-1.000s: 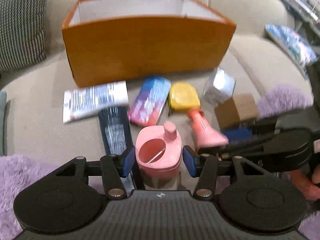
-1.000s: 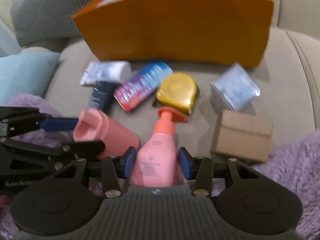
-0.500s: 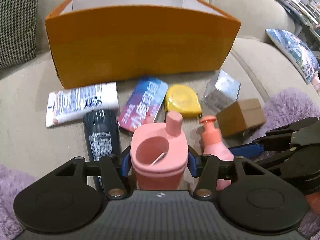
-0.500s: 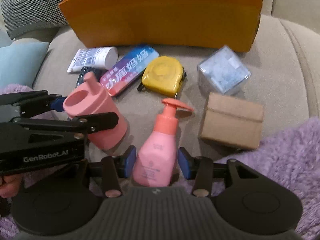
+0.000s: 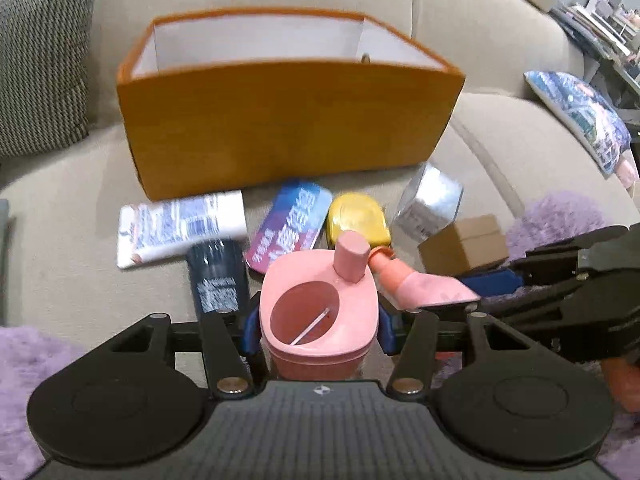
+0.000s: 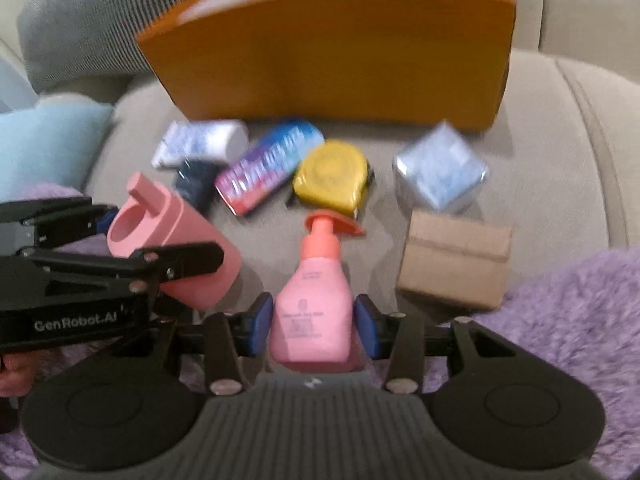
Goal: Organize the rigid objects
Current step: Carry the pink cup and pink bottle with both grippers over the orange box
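Observation:
My left gripper (image 5: 318, 326) is shut on a pink cup with a spout (image 5: 316, 312), held above the sofa seat; the cup also shows in the right wrist view (image 6: 176, 240). My right gripper (image 6: 314, 326) is shut on a pink pump bottle (image 6: 314, 300), also seen in the left wrist view (image 5: 416, 282). An open orange box (image 5: 280, 128) stands behind on the seat, its inside white. Before it lie a white tube (image 5: 180, 224), a dark bottle (image 5: 218, 276), a blue-pink pack (image 5: 288, 228), a yellow tape measure (image 6: 328, 180), a clear cube (image 6: 440, 172) and a cardboard box (image 6: 454, 260).
A checked cushion (image 5: 40, 60) leans at the back left. A light blue cushion (image 6: 44, 140) lies left. Purple fluffy fabric (image 6: 560, 320) covers the near seat on both sides. A printed cushion (image 5: 580, 116) lies right.
Both grippers have lifted and pulled back a little with their objects; the orange box now looks farther away and its open top shows. The loose items have not moved.

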Tool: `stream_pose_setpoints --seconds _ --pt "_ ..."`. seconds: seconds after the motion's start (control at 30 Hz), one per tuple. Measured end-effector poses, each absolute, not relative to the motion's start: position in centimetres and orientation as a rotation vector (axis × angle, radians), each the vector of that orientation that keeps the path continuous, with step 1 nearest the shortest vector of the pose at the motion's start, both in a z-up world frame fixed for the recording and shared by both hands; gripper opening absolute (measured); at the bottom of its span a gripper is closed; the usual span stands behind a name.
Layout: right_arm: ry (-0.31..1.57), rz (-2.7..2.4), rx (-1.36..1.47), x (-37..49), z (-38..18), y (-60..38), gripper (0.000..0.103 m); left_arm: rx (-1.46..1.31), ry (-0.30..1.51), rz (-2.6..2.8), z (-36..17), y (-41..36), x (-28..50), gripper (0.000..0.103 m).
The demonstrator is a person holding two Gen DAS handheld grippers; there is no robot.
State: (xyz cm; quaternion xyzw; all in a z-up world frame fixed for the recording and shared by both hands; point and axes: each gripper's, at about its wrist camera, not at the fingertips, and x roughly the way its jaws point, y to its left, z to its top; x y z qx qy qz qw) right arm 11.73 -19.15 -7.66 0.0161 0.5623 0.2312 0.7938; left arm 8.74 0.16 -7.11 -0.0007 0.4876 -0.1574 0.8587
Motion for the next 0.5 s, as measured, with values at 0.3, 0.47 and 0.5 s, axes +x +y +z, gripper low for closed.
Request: stream_pose_setpoints --seconds 0.3,0.47,0.5 --pt "0.969 0.544 0.026 13.8 -0.3 -19.3 0.045 -0.042 0.936 -0.326 1.1 1.2 10.3 0.061" --pt "0.831 0.574 0.017 16.4 4.0 -19.0 0.045 -0.104 0.885 -0.336 5.0 2.1 13.7 0.061" --pt "0.812 0.576 0.013 17.3 4.2 -18.8 0.045 -0.116 0.874 -0.332 5.7 2.3 14.5 0.061"
